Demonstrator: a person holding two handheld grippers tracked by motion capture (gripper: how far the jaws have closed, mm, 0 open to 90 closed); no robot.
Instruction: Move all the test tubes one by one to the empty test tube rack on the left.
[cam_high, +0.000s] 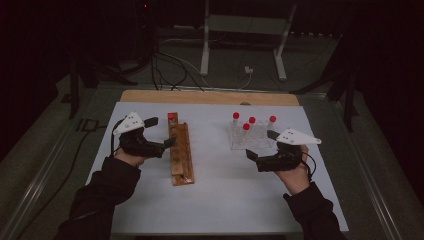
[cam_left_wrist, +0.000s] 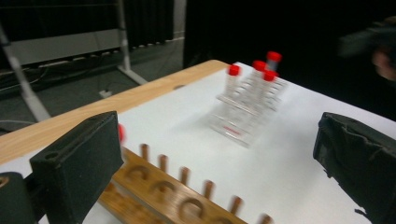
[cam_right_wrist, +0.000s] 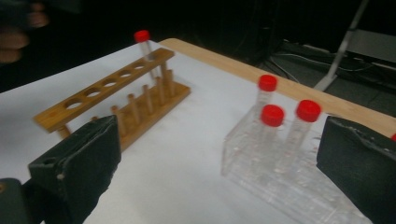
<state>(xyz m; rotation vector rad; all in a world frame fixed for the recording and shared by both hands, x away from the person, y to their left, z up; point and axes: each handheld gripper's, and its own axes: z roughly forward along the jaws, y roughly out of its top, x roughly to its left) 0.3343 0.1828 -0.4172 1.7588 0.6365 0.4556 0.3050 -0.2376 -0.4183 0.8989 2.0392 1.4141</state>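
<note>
**A:** Start nearest. What are the two claws doing?

**B:** Both stand agape with nothing between the pads. The right claw (cam_high: 257, 145) hangs just at the near side of the clear rack (cam_high: 250, 141); the left claw (cam_high: 160, 132) sits at the left flank of the wooden rack (cam_high: 180, 152).

**A:** And the tubes that remain?

**B:** Four red-capped tubes (cam_high: 246, 132) stand upright in the clear rack, at about eleven to twelve o'clock from the right claw. Their long axes are vertical, so a grab has to come level, pads either side of a tube below its cap. I judge the right hand far the nearer; the left is well apart from them, with the wooden rack between.

**A:** Farther out?

**B:** One placed tube (cam_high: 171, 118) stands in the far end hole of the wooden rack, at roughly one o'clock from the left claw. The wooden rack's long axis runs from near to far along the table (cam_high: 215, 200).

**A:** What does one view add?

**B:** The right gripper view shows the empty holes (cam_right_wrist: 93, 93) in the wooden rack's top board, open and ready. The left gripper view blurs the clear rack, and its left pad hides most of the placed tube.
</note>
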